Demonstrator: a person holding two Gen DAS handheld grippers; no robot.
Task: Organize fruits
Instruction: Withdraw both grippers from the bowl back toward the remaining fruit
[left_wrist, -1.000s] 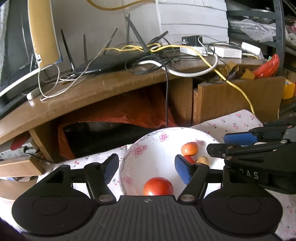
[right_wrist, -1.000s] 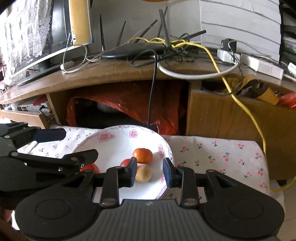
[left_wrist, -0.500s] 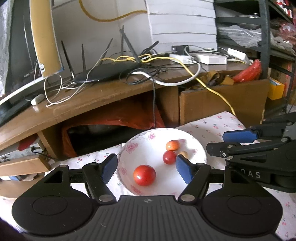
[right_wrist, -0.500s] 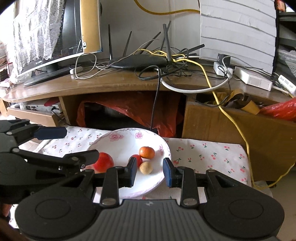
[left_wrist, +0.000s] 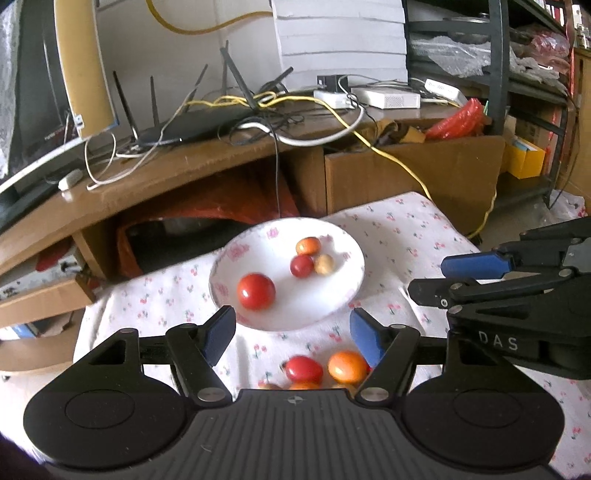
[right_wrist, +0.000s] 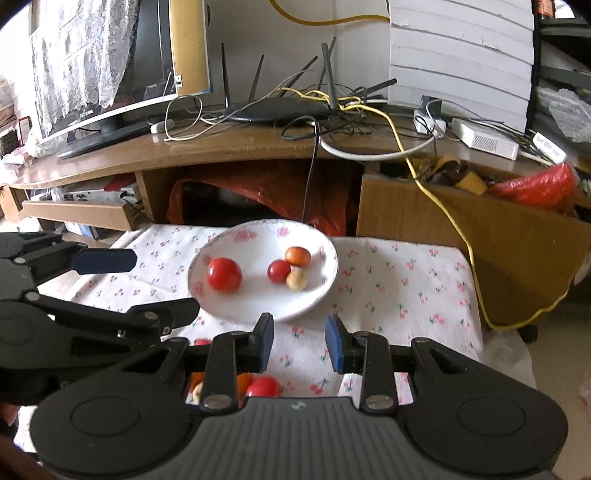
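Both grippers pulled back, plate (left_wrist: 347, 291) farther, loose fruits (left_wrist: 321, 369) revealed nearby

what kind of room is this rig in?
Likely a home living room or study: a TV or monitor and a router amid tangled cables on a wooden desk, with a cherry-print cloth in front.

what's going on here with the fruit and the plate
A person holds a claw in each hand above a cloth-covered table, sorting fruit. The floral plate holds four pieces: a large red tomato, a small red one, an orange one and a pale one. More fruit lies loose on the cloth nearer the camera. The left claw and right claw are both open and hold nothing.
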